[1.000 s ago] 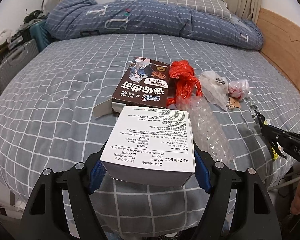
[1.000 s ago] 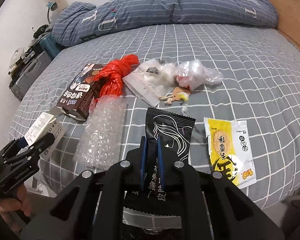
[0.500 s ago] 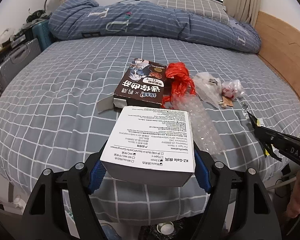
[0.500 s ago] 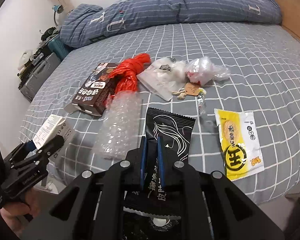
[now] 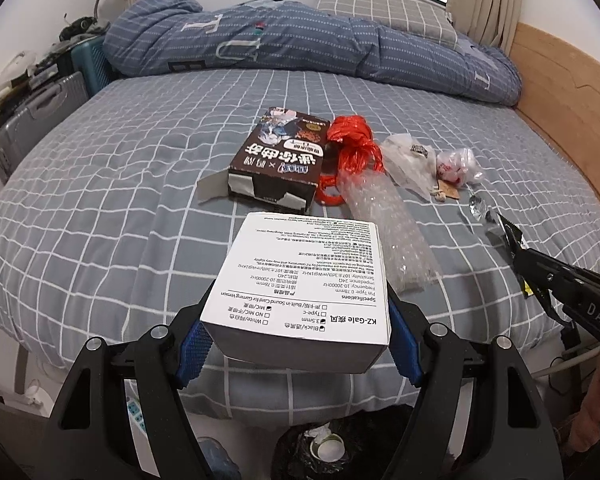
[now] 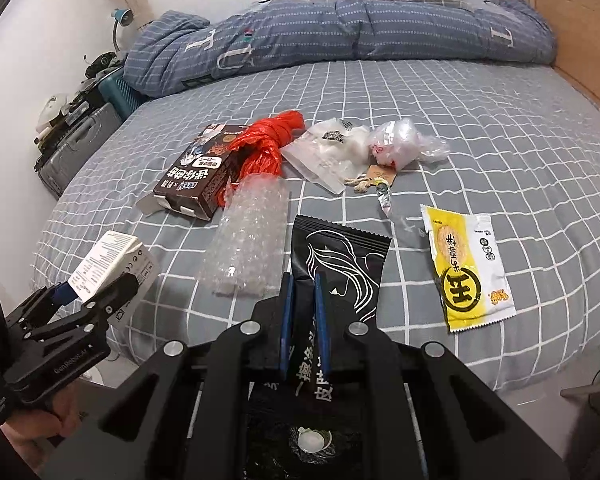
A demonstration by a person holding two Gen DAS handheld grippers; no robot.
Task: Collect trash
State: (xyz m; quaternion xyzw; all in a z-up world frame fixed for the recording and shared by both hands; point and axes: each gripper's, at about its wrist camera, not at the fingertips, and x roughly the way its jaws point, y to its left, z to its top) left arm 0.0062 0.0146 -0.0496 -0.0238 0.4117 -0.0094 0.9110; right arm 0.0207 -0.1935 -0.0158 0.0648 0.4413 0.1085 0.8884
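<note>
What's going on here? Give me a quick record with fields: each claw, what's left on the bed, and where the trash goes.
left claw: shut on white box
right claw: shut on black wrapper
left on bed: brown box, red bag, bubble wrap, yellow packet, clear bags
trash bag: black, on the floor below the claws

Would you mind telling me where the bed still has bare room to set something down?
Free: the gray checked sheet left of the brown snack box, and the stretch between the litter and the blue duvet. Also right of the yellow packet. Crowded: from the box through the red bag and bubble wrap.
</note>
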